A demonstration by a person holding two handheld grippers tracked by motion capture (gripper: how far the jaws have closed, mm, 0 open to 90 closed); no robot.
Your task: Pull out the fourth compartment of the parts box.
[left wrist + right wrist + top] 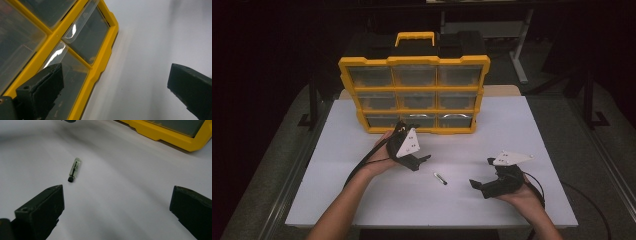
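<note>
**Lining up on the small vial, drawer side waiting**

Starting at my left: the left claw (412, 150) sits close in front of the yellow drawer organizer (412, 95), which stands at the far edge of the bench (362, 200). Its jaws are wide apart with nothing between them. In the left gripper view one jaw overlaps the bottom row of clear drawers (85, 40), and the other hangs over bare bench. I judge this hand is poised to pull a bottom drawer, though I cannot tell which one.

Moving right, the small clear vial with a black cap (440, 178) lies flat on the bench near its middle, between my two hands and apart from both.

On the right, the right claw (479, 175) is low toward the near right corner, jaws spread and empty. Its own view shows the vial (74, 169) ahead and left of centre, cap toward me.

I take the step to be the approach for pickup. Next I need to swing the right claw left, centre the vial between the jaws, come down and close across its body.
</note>
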